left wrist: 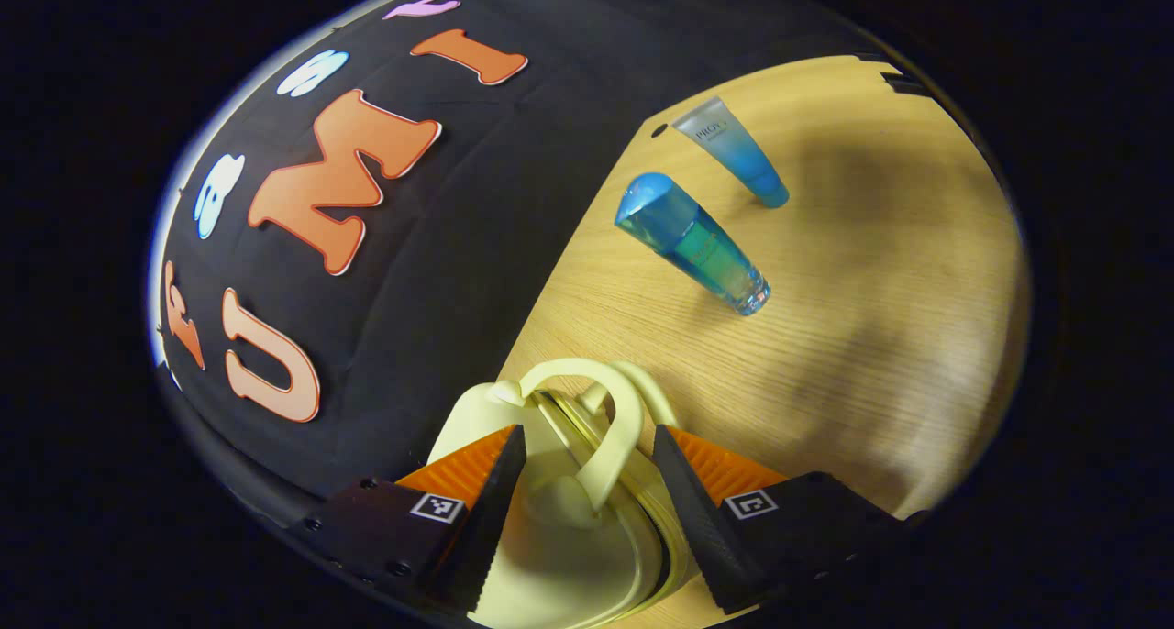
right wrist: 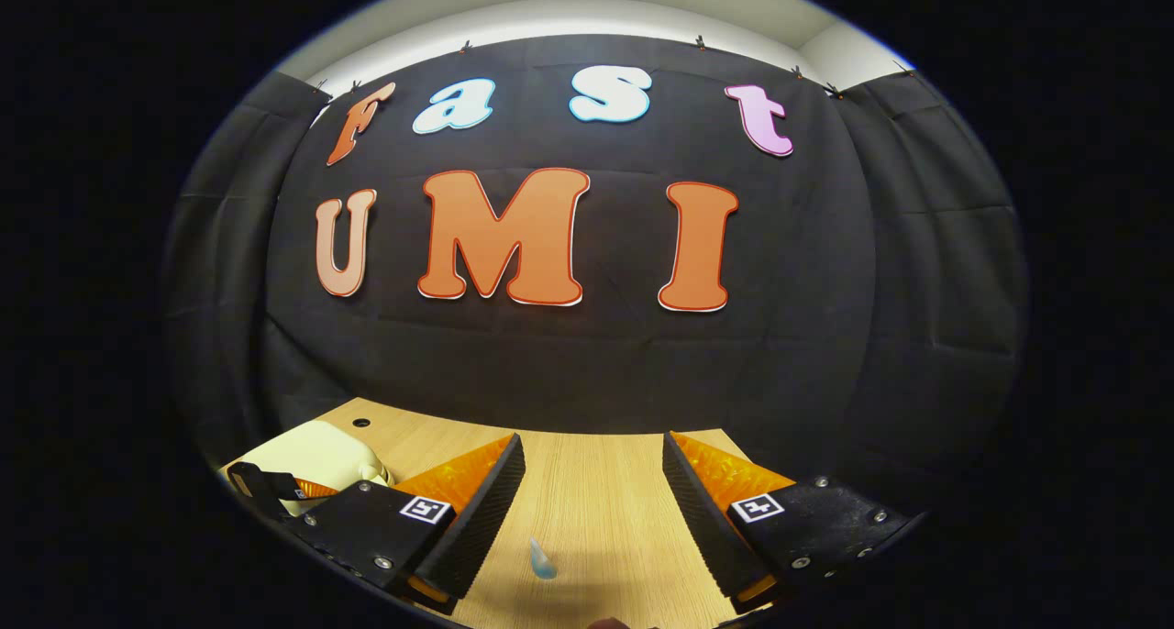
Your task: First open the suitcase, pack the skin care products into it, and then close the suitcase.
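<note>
Two bottles (left wrist: 697, 242) beyond suitcase (left wrist: 559, 510)

The left claw (left wrist: 587, 510) has two wedge-shaped fingers with ridged, saw-toothed inner faces and ribbed outer sides. Each finger sits on a dark block bearing a small square black-and-white marker and small screws. The right claw (right wrist: 592, 519) has the same build: toothed wedge fingers, dark mounts with bright screw heads, one square marker apiece.
</note>
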